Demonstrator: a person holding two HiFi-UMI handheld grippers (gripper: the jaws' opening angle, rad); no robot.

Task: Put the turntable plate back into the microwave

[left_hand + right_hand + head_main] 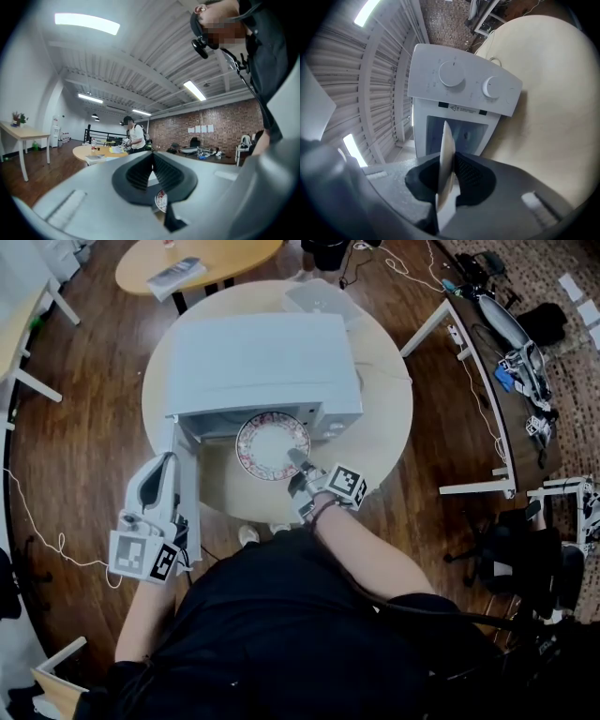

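Observation:
The white microwave point(262, 362) stands on a round pale table point(384, 418), its door point(187, 486) swung open toward the left. The turntable plate point(272, 444), white with a flowered rim, is held just in front of the open cavity. My right gripper point(302, 465) is shut on its near edge. In the right gripper view the plate point(446, 154) shows edge-on between the pads, with the cavity point(461, 133) and two knobs point(452, 73) beyond. My left gripper point(161, 476) is beside the open door; its jaws point(151, 161) meet with nothing between them.
A white box point(319, 298) lies behind the microwave. A second round table point(202, 254) with a book stands farther back. A long desk point(511, 352) with tools and cables is at the right, and a dark chair point(525, 559) stands below it.

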